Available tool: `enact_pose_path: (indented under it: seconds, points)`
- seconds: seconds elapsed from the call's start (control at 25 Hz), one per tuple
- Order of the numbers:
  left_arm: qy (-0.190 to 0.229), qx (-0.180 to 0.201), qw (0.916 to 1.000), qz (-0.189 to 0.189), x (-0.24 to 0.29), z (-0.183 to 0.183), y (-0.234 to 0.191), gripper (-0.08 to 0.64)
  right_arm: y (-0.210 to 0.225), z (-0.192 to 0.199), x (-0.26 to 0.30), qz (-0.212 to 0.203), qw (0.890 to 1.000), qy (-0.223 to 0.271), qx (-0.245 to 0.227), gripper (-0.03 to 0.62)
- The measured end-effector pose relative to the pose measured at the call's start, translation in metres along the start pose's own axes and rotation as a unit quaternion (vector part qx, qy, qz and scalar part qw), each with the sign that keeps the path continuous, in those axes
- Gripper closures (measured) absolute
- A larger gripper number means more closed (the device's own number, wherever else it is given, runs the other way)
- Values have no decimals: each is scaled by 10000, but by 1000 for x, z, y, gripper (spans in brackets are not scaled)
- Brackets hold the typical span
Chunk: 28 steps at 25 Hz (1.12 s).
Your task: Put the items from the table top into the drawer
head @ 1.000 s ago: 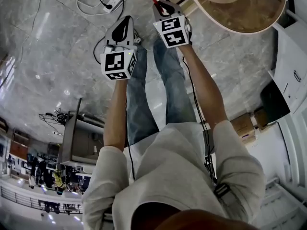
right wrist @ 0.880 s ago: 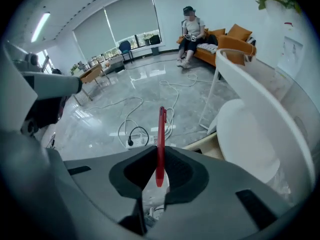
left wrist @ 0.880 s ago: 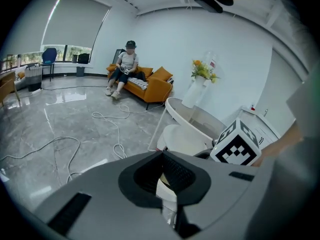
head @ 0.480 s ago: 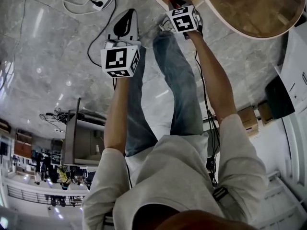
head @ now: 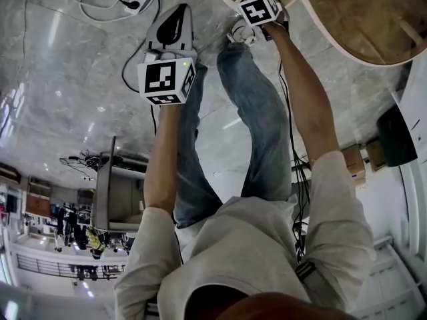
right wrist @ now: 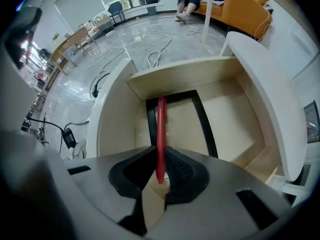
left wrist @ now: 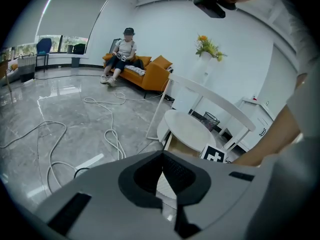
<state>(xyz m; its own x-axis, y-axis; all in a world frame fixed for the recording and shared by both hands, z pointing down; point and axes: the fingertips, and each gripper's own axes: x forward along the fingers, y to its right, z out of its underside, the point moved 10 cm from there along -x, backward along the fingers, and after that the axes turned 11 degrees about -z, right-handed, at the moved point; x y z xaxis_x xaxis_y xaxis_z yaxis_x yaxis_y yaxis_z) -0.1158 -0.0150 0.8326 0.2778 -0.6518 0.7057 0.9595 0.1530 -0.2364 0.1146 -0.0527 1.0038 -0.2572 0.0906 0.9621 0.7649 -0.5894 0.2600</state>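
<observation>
Pen [right wrist: 161, 129], red and slender: you are gripping it by its near end in the right tool [right wrist: 160, 160], whose jaws are clamping it from both sides. The pen is pointing away from the tool into the open drawer [right wrist: 230, 114], over a black frame [right wrist: 204, 121] lying on the drawer floor; whether its far tip is touching anything cannot be told. The drawer is standing out from under the round white bench [right wrist: 272, 94]. Your left tool [left wrist: 162, 159] is hovering above the grey floor [left wrist: 60, 119] near the bench, its jaws pressing together with nothing between them. White cables [left wrist: 107, 134] are trailing across the floor.
</observation>
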Motion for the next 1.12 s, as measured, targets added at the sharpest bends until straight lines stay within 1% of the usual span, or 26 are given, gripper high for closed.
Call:
enact_pose_path:
  seconds: [0.08,0.16,0.24,0.28,0.44,0.52,0.64,0.8,0.96,1.12]
  points:
    - [3,12,10000,-8,0,0,-1,545,1,1,6,-37,9999,-117,-22,512]
    - [11,10,10000,-27,-2,-1,-3,545,3,4,8,-75,9998,-175,37,471]
    - [27,11,10000,-65,-3,-3,-5,545,6,3,5,-69,9998,-122,146,429]
    - [28,11,10000,-88,-4,-4,-6,545,6,3,2,-42,9998,-84,182,423]
    - [43,-5,9999,-131,-16,-12,-4,545,-3,5,-20,110,9998,107,92,482]
    - [80,3,9999,-133,-24,-20,0,545,-9,4,-36,192,9993,299,68,528]
    - [135,27,9998,-124,-43,-36,11,545,-22,3,-65,186,9978,597,212,559]
    - [199,61,9997,-139,-77,-63,23,545,-51,-5,-119,46,9935,1101,302,568]
    - [296,125,9994,-162,-116,-91,35,545,-80,-14,-177,-64,9864,1612,307,568]
    - [421,168,9988,-208,-151,-117,45,545,-103,-20,-236,-160,9792,1993,337,569]
